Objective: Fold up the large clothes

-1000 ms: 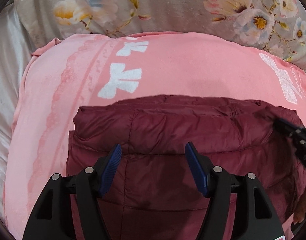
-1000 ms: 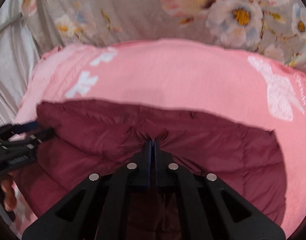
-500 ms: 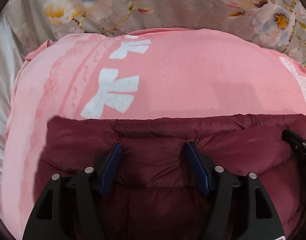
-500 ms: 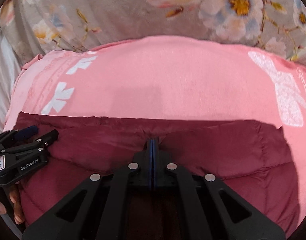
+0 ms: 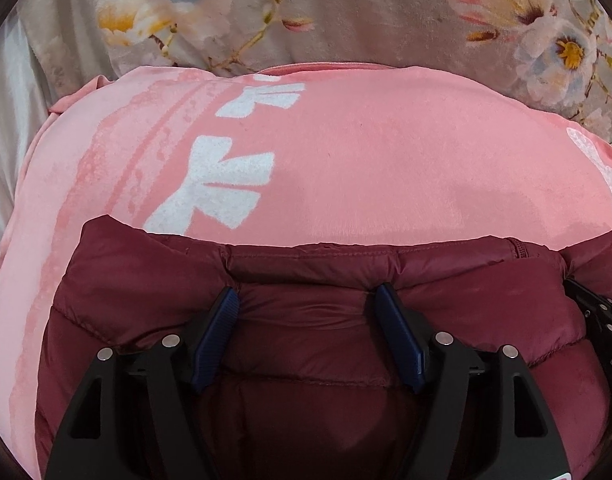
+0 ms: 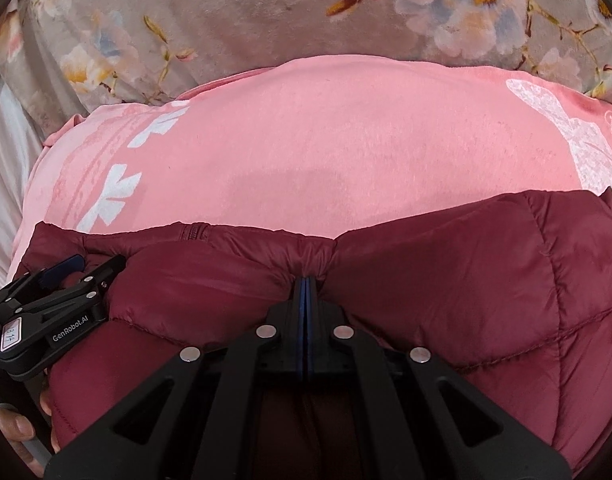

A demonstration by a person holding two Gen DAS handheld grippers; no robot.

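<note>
A dark red quilted puffer jacket (image 5: pixel 314 336) lies on a pink blanket (image 5: pixel 366 168); it fills the lower half of both views (image 6: pixel 446 280). My left gripper (image 5: pixel 308 300) is open, its blue pads pressed onto the jacket just behind its far folded edge, with a bulge of fabric between them. My right gripper (image 6: pixel 305 280) is shut on a pinch of the jacket's far edge. The left gripper also shows at the left of the right wrist view (image 6: pixel 66 280).
The pink blanket (image 6: pixel 326 152) has white bow prints (image 5: pixel 218 188). Beyond it lies a grey floral bedcover (image 5: pixel 346 12). Pale sheet shows at the far left (image 5: pixel 2 120). A hand holds the left gripper's handle (image 6: pixel 14 428).
Both grippers have moved forward over the jacket toward its far edge. The left gripper has come down onto the fabric, still open. The right stays shut on the jacket.
</note>
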